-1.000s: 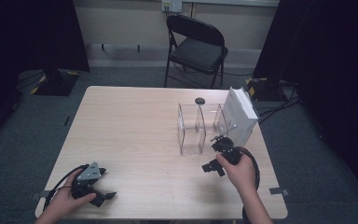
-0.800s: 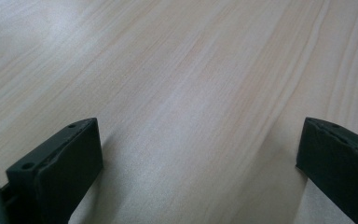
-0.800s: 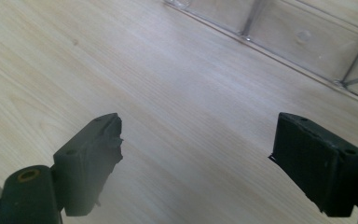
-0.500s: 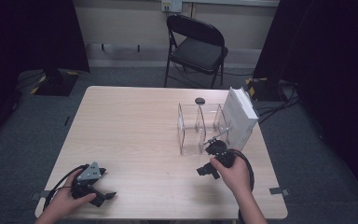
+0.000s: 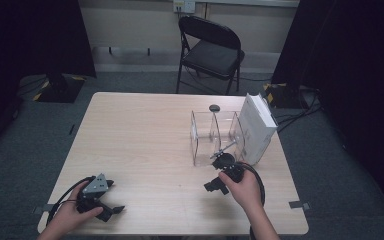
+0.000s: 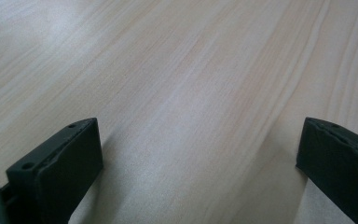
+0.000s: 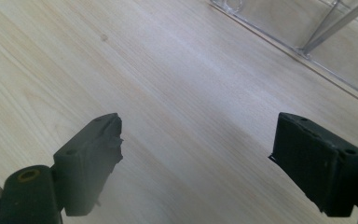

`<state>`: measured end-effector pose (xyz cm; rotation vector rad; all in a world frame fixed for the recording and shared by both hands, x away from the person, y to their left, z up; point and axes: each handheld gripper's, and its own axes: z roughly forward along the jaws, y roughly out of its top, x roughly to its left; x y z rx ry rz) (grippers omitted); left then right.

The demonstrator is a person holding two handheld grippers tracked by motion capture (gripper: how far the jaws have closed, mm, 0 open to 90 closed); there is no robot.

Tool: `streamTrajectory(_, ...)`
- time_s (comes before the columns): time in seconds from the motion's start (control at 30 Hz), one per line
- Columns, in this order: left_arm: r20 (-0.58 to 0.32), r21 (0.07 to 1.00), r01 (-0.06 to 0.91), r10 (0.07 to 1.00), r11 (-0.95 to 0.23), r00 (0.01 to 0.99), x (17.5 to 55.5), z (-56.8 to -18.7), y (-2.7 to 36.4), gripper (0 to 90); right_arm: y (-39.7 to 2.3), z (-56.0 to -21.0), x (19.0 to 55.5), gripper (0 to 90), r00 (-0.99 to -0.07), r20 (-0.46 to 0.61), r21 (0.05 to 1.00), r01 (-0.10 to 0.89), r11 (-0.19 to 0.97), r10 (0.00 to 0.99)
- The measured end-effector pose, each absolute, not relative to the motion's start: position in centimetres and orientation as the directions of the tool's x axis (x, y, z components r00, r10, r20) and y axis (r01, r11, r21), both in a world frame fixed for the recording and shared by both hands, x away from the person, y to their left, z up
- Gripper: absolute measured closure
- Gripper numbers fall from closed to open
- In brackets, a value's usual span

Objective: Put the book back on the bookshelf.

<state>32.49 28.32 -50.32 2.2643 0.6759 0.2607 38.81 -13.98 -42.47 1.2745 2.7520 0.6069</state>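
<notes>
Right gripper brought beside the clear organiser, jaws spread and nothing held.

On the high view the clear organiser was seen at about two o'clock on the table, with a white box touching its far side and a small dark round object just behind it at twelve. The right gripper was held low at the organiser's six o'clock, its jaws wide apart over bare wood, the transparent wall lying ahead at one o'clock. The left gripper was rested at seven o'clock on the table, likewise spread with nothing between its jaws. The step was judged to be the approach; next, the right gripper would need to be turned toward the organiser and aligned on a wall before closing.
</notes>
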Motion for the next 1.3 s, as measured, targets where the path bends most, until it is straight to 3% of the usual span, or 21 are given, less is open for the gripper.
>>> streamTrajectory(1.3,-0.017,0.714,0.391,0.544,-0.581,0.839,32.5,-50.3,28.3,0.0,-9.7,-44.7,38.2,14.6,-0.728,0.147,0.381,0.666,0.641,0.67)
